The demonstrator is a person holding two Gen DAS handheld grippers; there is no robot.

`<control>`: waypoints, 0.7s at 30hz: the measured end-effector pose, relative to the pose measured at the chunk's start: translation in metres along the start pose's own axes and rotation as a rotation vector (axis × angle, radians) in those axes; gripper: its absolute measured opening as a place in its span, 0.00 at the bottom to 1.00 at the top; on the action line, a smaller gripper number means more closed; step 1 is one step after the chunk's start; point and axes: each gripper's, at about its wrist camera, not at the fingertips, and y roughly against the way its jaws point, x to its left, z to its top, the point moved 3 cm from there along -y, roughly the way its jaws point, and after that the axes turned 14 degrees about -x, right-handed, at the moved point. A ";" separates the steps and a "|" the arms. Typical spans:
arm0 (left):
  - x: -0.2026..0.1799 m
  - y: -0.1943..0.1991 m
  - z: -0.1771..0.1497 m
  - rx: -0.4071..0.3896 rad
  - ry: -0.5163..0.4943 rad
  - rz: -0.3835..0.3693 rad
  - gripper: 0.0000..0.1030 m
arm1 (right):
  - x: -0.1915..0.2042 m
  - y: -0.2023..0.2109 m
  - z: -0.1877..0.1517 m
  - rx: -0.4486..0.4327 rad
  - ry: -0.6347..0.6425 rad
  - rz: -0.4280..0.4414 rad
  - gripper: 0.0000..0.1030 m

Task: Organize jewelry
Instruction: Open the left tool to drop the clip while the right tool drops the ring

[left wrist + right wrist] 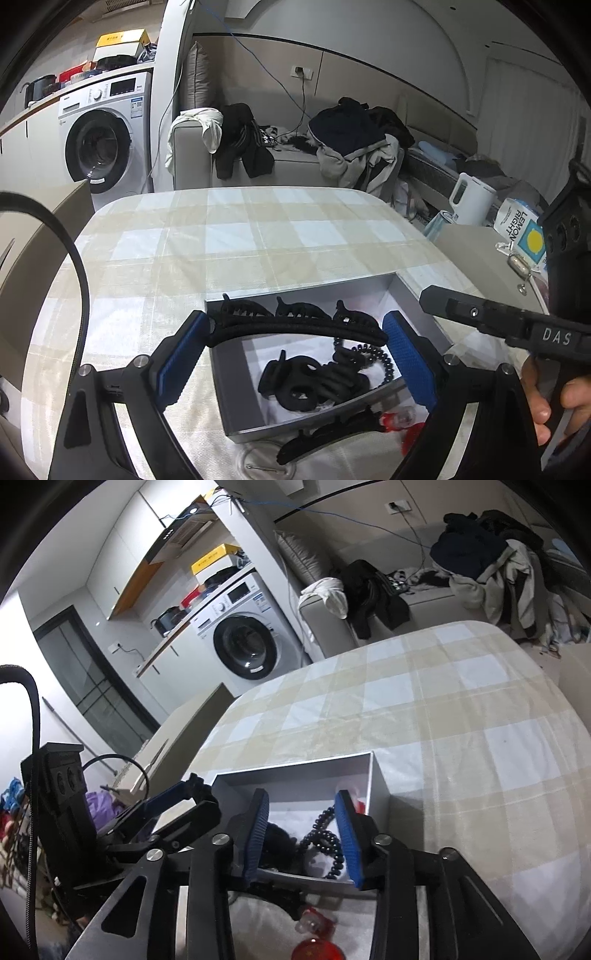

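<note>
The left gripper [295,354] stands wide, its blue pads [181,360] bearing on the two ends of a curved black headband [295,328], held crosswise above the open box [236,387]. The right gripper [301,836] hangs over the box's near end with jaws partly apart; a string of dark beads [325,834] lies between and below them, and no pad presses on it. The box, grey with a white lining, also holds several black claw clips [303,310], a coiled black hair tie [380,360] and a heap of black hair bands [314,384]. Another black clip [325,432] and small red items [314,949] lie on the cloth just before the box.

Handling, as a judgement: the headband looks light, springy and cloth-covered, so an end-to-end hold may bow it or let it slip; the crown of the arch would suit a narrower grip. The beads appear limp and smooth, best taken where strands bunch.

The box sits on a table [258,236] under a checked beige-and-white cloth, soft enough to wrinkle. Beyond stand a sofa [295,162] heaped with clothes, a washing machine [103,136] and a white kettle [471,199].
</note>
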 end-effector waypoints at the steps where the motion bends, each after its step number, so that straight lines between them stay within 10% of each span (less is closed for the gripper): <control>1: -0.002 0.000 0.001 0.001 -0.005 -0.006 0.90 | 0.000 0.002 0.000 -0.002 -0.003 0.000 0.44; 10: -0.009 0.014 0.002 -0.017 -0.072 0.008 0.99 | -0.014 0.021 -0.011 -0.012 -0.008 -0.073 0.90; 21: 0.015 0.055 -0.022 -0.006 -0.017 0.079 0.99 | -0.011 0.049 -0.034 0.025 0.082 -0.136 0.98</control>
